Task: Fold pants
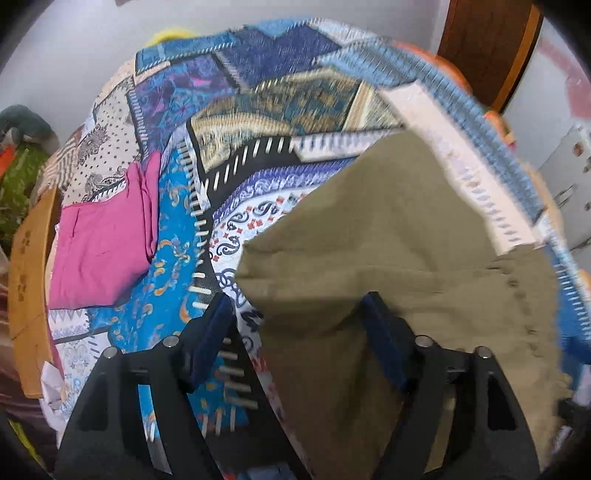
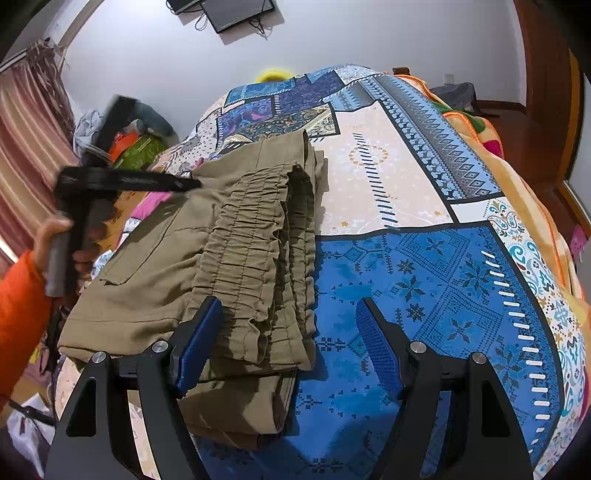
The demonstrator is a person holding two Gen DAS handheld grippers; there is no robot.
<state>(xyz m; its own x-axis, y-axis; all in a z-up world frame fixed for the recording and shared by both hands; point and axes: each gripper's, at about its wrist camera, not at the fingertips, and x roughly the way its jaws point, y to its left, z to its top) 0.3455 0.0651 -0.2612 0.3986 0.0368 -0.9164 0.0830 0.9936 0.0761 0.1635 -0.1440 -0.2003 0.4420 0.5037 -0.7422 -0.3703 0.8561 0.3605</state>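
- Your right gripper (image 2: 291, 343): nearest item in its own wrist view, jaws spread, nothing pinched. The left blue pad lies over the gathered waistband edge of the pants; the right pad hangs over bare bedspread.
- Your left gripper (image 1: 295, 321): jaws spread wide in its own view, which is blurred. A fold of the olive cloth lies between the pads, but neither pad presses on it. In the right wrist view the same gripper (image 2: 192, 183) shows from the side, its tips at the far left edge of the pants.
- Your left hand (image 2: 62, 251): wrapped round the gripper handle, with an orange sleeve (image 2: 20, 302) behind it.
- Pants (image 2: 221, 254): olive, already folded into a thick stack, elastic waistband toward the right, lying on the left half of the bed.
- Bedspread (image 2: 424, 266): patchwork of blue, cream and paisley panels, covering the bed under the pants.
- Pink garment (image 1: 103, 251): folded, on the bedspread left of the pants, apart from them.
- Orange blanket (image 2: 476, 125): along the far right edge of the bed.
- Striped curtain (image 2: 26, 147): far left.
- Dark screen (image 2: 236, 13): on the white wall beyond the bed.
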